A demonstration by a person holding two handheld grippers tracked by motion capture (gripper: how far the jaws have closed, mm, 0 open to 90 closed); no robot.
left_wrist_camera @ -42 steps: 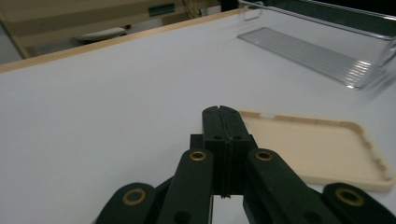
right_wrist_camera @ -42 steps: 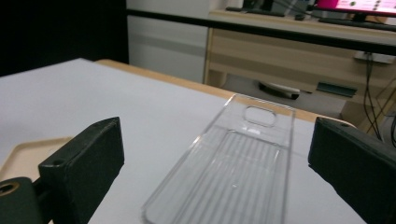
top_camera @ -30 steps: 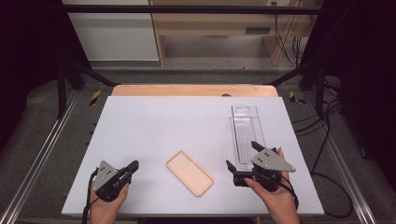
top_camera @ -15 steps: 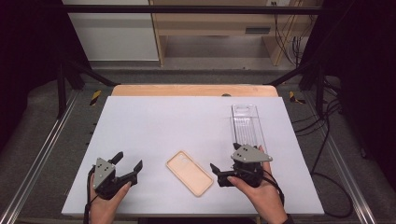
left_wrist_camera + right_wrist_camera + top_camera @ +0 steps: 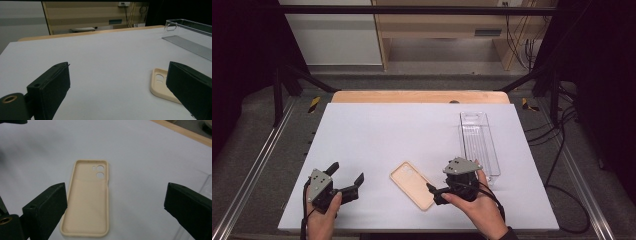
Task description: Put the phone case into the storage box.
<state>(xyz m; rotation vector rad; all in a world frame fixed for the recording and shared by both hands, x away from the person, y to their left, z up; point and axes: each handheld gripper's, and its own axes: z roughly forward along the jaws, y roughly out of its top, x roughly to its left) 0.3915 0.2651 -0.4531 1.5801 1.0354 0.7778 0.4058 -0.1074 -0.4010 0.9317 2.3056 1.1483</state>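
Your case (image 5: 412,184) lies flat near the table's (image 5: 377,130) front edge, left of the tray (image 5: 479,142). Both claws are spread wide: right gripper (image 5: 438,194) just beside it, left gripper (image 5: 346,176) apart, bare table between.

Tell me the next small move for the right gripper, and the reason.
Probably ease the right gripper forward and down so its open fingers straddle the phone case. The case lies flat on the white table, hollow side up and untouched, directly ahead between those fingers, and the clear tray beside it is empty. The left gripper is open and farther from the case.
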